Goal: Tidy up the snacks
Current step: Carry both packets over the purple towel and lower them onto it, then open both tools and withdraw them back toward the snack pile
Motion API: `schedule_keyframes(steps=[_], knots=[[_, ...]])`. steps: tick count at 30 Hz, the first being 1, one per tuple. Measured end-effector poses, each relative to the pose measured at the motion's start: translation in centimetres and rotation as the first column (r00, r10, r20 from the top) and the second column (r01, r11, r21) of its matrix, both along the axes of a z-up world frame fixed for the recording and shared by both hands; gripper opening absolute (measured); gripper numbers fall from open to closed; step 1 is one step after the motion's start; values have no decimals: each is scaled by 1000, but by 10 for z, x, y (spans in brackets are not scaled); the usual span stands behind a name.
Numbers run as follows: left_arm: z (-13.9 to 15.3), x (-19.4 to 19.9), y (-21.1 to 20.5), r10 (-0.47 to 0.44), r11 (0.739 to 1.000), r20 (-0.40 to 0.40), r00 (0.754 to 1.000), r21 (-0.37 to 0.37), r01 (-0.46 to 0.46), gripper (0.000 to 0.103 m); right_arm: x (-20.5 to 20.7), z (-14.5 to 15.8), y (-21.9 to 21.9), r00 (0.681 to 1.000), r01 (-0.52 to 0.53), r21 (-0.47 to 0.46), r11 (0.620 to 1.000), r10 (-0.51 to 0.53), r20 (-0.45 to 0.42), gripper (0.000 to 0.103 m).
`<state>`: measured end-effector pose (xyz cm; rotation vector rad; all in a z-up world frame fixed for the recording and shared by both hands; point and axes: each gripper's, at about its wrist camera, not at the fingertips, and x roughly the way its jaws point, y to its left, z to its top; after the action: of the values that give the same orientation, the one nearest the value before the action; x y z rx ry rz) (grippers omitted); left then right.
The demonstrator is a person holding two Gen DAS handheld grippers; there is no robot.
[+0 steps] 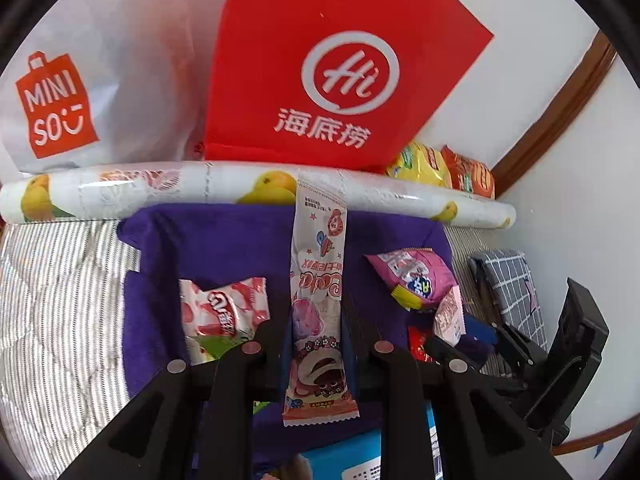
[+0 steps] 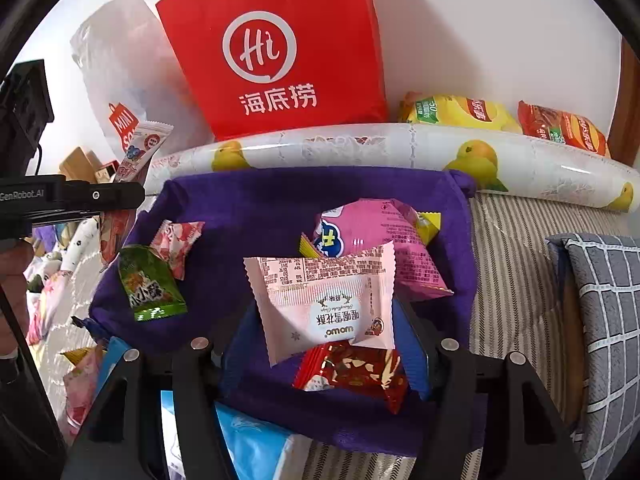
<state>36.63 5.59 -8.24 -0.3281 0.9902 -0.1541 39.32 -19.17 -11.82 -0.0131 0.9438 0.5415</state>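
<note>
Two glossy crinkled snack packets (image 1: 318, 300) (image 2: 324, 300) above fuzzy purple cloth (image 2: 248, 204)

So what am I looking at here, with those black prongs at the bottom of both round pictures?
Those prongs are two hand-held grippers; a person carries one in each hand, and each has a wide-angle camera looking along its fingers. One picture comes from the left gripper, pinched shut on a long pink snack bar. The other comes from the right gripper, with a pale pink wafer packet between its fingers. Below lies a purple cloth strewn with snack packets. Behind stand a red paper bag and a white shopping bag.
</note>
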Motion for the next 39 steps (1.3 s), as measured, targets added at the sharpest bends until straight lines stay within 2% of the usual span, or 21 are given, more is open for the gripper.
schedule_keyframes(steps=[10, 21, 33, 39], knots=[[-24, 6, -11, -10, 1000, -87, 996, 18, 12, 20, 0, -6, 4, 1000, -8, -72, 997, 8, 0, 73], [-40, 9, -17, -15, 1000, -129, 992, 15, 17, 20, -2, -12, 5, 1000, -11, -119, 993, 9, -13, 81], [-49, 13, -23, -16, 999, -151, 988, 49, 23, 20, -7, 7, -9, 999, 7, -21, 1000, -6, 40, 83], [-52, 15, -30, -15, 995, -150, 989, 93, 29, 20, -6, 5, -9, 999, 15, -21, 1000, -14, 41, 83]])
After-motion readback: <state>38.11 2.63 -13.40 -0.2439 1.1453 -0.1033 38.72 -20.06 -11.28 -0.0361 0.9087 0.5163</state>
